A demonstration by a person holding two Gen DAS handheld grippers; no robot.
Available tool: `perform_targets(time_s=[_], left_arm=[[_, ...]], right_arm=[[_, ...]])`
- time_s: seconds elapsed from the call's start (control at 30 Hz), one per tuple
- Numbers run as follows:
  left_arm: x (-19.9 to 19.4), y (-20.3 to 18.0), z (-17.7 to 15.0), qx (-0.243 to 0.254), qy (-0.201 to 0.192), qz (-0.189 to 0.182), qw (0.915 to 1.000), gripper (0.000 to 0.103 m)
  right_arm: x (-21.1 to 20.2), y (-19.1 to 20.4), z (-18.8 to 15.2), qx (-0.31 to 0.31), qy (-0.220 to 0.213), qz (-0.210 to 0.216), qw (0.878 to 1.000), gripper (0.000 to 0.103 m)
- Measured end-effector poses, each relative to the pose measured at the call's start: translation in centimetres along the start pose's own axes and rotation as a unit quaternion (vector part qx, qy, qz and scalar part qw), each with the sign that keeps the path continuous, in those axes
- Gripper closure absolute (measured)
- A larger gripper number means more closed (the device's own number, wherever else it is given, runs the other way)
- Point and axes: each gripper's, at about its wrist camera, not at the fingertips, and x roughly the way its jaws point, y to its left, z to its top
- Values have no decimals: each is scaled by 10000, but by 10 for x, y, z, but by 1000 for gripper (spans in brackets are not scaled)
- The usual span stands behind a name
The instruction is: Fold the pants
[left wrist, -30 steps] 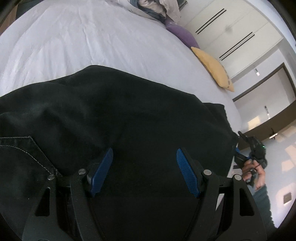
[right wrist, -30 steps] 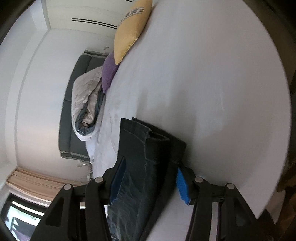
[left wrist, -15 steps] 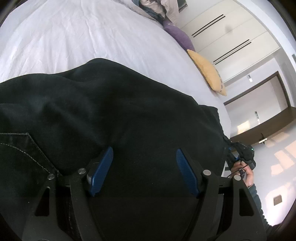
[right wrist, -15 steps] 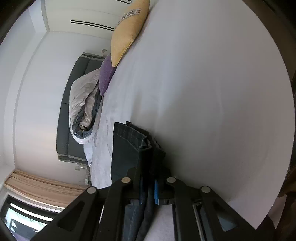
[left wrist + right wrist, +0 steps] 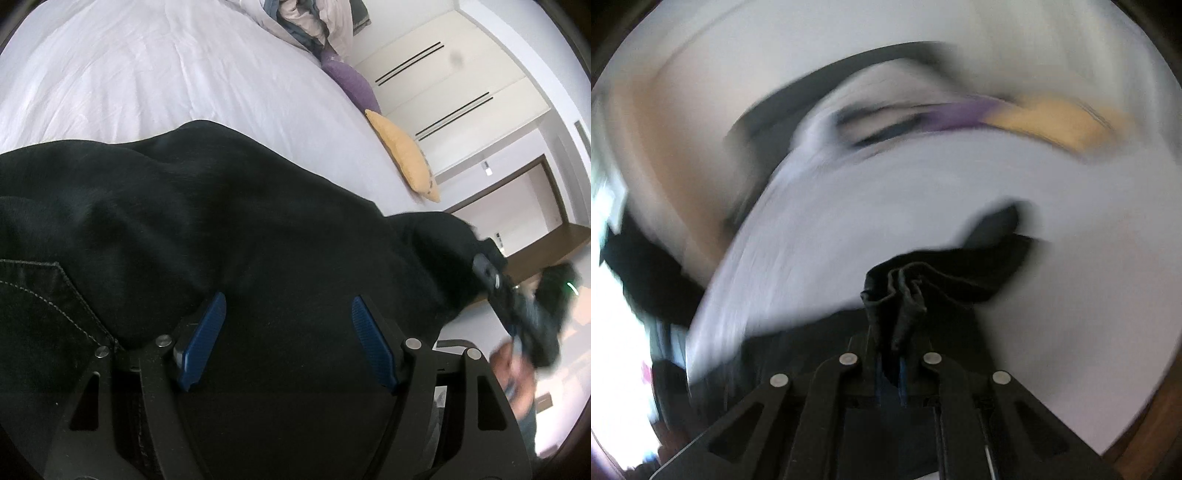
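Between the blue pads of the left tongs (image 5: pixel 288 343) lies only the dark cloth of the pants (image 5: pixel 221 236); the jaws stand spread apart above the fabric, pinching nothing. The right tongs (image 5: pixel 891 373) are pressed together on a bunched, hemmed edge of the pants (image 5: pixel 905 288), which sticks up out of the jaws in small folds. In the left wrist view the same tongs appear at the far right, blurred, in a person's hand (image 5: pixel 517 373), with the cloth stretched to them. The pants lie spread across the white bed (image 5: pixel 147 74), a stitched pocket corner (image 5: pixel 59 280) showing at the left. Farther off, along the bed's edge, rest a yellow pillow (image 5: pixel 402 155), a purple pillow (image 5: pixel 351 81) and a crumpled duvet (image 5: pixel 303 18). The right wrist view is heavily smeared.
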Motion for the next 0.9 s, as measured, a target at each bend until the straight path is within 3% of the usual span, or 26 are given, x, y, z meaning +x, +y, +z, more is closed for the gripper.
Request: perform_targets(time_s=[0.03,0.1,0.17,0.27,0.43,0.6,0.9], left_arm=[[-2,2,0,-42,-11,-50,10000,33],[-5,5,3,-213,-19,-187,9996,33],[-12,9,4,-398,-4,-219,9990,33],[-25,16,5,-760,-37,-344,9965,33],[-32,19,6,-1154,5,-369,9926,24],[-20,9,14,-1246,281,-238,9915,6],[8,1,37,-1580,840,-423,9829,5]], right_arm=[[12,42,-13,-879,282,-13,9957,96],[39,91,-45,-1699,775,-31,9824,97],[53,105,-61,-1644,964,15,9817,96],[58,122,-75,-2029,891,-364,9745,96],[51,120,-76,-2068,745,-434,9746,97],[40,125,-77,-2206,427,-545,9729,97],[17,142,-73,-2496,42,-577,9666,96]])
